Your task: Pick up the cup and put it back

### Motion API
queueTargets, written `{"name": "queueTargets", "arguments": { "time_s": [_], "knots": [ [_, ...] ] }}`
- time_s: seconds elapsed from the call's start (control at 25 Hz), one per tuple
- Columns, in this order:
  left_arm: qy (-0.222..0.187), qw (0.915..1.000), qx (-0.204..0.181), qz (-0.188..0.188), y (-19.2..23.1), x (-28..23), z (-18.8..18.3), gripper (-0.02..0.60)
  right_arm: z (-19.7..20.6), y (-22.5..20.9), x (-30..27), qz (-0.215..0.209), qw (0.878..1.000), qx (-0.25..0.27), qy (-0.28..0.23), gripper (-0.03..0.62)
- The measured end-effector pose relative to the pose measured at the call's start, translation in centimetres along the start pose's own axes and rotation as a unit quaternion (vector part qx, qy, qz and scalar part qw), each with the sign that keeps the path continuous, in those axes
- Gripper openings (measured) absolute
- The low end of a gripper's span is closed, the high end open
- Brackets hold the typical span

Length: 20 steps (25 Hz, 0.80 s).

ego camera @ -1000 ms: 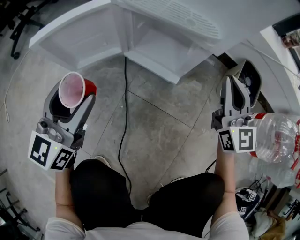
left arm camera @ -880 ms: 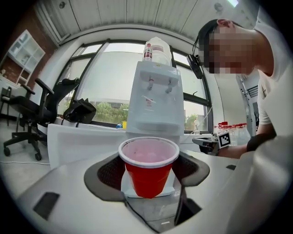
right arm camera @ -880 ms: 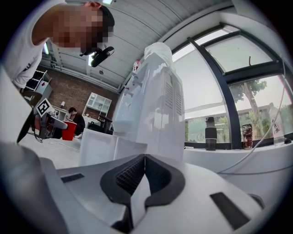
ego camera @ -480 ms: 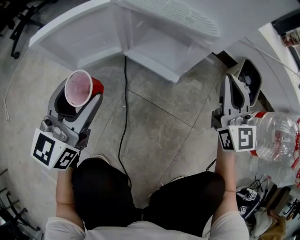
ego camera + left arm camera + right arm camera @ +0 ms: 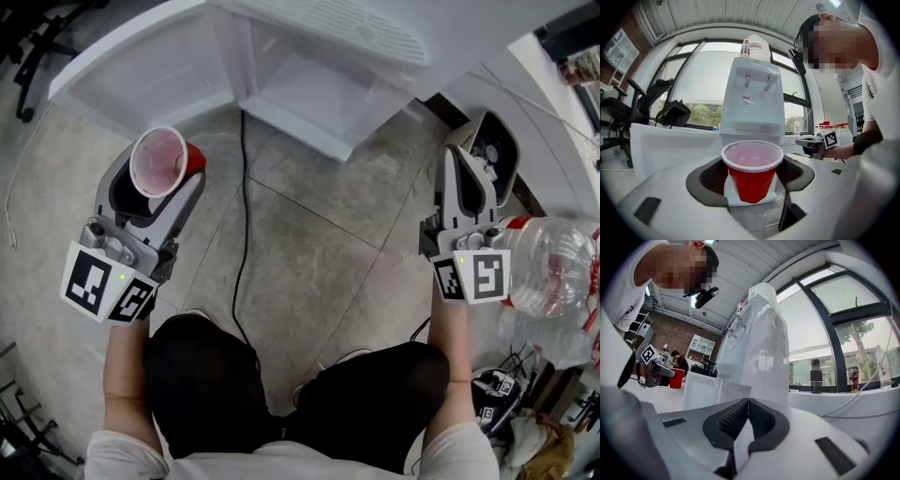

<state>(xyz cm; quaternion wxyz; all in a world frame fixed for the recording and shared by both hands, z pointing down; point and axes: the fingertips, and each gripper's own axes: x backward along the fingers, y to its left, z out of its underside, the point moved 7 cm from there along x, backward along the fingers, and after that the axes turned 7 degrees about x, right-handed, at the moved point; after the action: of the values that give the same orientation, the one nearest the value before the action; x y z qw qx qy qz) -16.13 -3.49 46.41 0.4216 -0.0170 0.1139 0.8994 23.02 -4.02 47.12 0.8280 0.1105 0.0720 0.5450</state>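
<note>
— Where is the red cup [image 5: 753, 178] right now?

— It's up in the air. The left gripper [image 5: 155, 187] has it. The two fingers are squeezing it, one on each side, and the cup stands up straight with its mouth on top.

— Is it sitting on anything?

— No. Only the gripper carries it. Under it is just the floor [image 5: 319, 244], with a black cable [image 5: 242, 244] lying there. The big white water dispenser [image 5: 752, 93] is right in front of it, near but not touching.

— What about the other hand?

— The right gripper [image 5: 746, 418] is pinched closed with nothing in it. It hangs off at the side, well apart from the cup, just beside a big clear water bottle [image 5: 553, 267].

— So which part of the job is this?

— I think the picking up is done. The putting back is left to do.

— What does that need?

— I'd say the cup must stay straight so it doesn't tip. It has to be brought low until its bottom sits flat on its spot. I can't tell where that spot is, maybe by the dispenser. Only then should the fingers let go, slowly, and back away without bumping it. It's a light cup, so a small bump could knock it over.
</note>
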Motion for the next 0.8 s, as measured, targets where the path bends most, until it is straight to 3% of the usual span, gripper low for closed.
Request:
{"name": "queueTargets", "arguments": {
  "time_s": [0.12, 0.28, 0.44, 0.8],
  "knots": [
    [0.005, 0.9998, -0.009, 0.016, 0.4, -3.1, 1.3, 0.33, 0.0, 0.0, 0.4, -0.001, 1.0, 0.002, 0.003, 0.021],
    [0.021, 0.9994, 0.011, 0.025, 1.6, -8.2, 3.9, 0.33, 0.0, 0.0, 0.9, -0.004, 1.0, 0.004, 0.007, 0.021],
    [0.033, 0.9989, -0.008, 0.034, 1.8, -13.1, 5.5, 0.33, 0.2, -0.2, 1.4, -0.005, 1.0, 0.007, 0.014, 0.021],
    [0.071, 0.9964, 0.031, 0.035, 3.2, -21.9, 10.9, 0.33, 1.2, -0.2, 2.3, -0.01, 0.999, 0.007, 0.034, 0.021]
  ]
}}
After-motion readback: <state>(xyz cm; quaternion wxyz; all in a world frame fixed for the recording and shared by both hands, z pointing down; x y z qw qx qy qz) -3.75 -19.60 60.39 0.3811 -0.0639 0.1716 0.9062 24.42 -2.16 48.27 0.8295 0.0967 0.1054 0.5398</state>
